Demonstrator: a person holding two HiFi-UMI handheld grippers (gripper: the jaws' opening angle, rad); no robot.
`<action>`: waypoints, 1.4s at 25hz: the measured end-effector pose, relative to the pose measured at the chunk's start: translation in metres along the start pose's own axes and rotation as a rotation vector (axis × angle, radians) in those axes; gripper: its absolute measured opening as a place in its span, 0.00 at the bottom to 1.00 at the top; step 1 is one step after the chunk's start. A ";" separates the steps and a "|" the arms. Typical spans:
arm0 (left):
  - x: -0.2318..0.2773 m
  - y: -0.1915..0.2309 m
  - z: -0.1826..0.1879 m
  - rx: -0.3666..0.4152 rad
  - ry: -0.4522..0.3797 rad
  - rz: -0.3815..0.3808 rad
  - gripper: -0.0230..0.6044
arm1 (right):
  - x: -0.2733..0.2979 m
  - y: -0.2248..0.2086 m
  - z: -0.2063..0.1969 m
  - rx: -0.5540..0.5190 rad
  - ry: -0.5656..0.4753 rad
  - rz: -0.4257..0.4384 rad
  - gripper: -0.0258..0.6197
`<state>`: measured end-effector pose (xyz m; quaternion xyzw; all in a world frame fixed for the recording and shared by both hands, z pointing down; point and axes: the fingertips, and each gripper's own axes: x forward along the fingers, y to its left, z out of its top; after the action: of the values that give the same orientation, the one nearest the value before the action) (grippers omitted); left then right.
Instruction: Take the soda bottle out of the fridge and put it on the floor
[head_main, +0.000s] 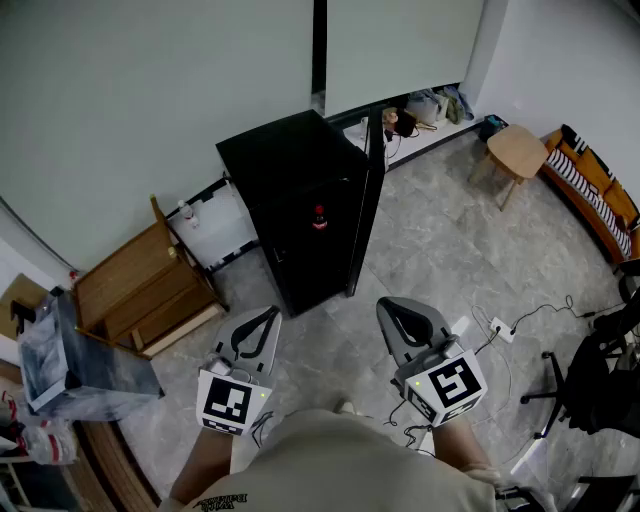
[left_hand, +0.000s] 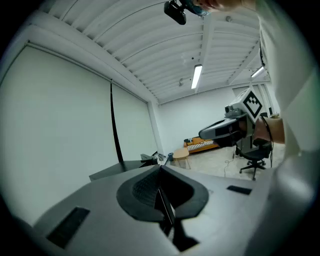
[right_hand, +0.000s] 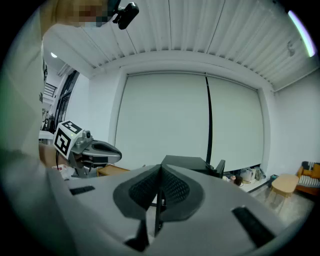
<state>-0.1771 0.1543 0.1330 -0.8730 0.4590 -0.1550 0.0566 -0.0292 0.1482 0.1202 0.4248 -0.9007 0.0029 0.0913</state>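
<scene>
The left gripper (head_main: 266, 314) and the right gripper (head_main: 393, 306) were held side by side above the grey floor (head_main: 440, 250), apart from the black fridge (head_main: 285, 160), whose door (head_main: 368, 205) stood open. Each gripper's jaws were pressed together on nothing. The soda bottle (head_main: 319, 218) sat inside the fridge, showing only a red spot in the dark.

office: swivel chair (head_main: 590, 385), roller blinds (head_main: 150, 90).

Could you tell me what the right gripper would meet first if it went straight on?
The right gripper would probably meet the black fridge, near its open door; depth is unclear.
</scene>
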 end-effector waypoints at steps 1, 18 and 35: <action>0.001 -0.001 0.000 -0.002 0.000 0.001 0.05 | -0.001 -0.001 0.000 0.001 -0.003 0.000 0.03; 0.017 -0.052 -0.004 0.003 0.060 -0.018 0.05 | -0.030 -0.016 -0.026 0.055 0.010 0.039 0.03; 0.046 -0.081 0.009 0.002 0.067 0.020 0.05 | -0.050 -0.048 -0.052 0.106 -0.027 0.020 0.03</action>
<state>-0.0861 0.1623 0.1542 -0.8627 0.4690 -0.1843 0.0435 0.0477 0.1600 0.1590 0.4199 -0.9046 0.0456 0.0567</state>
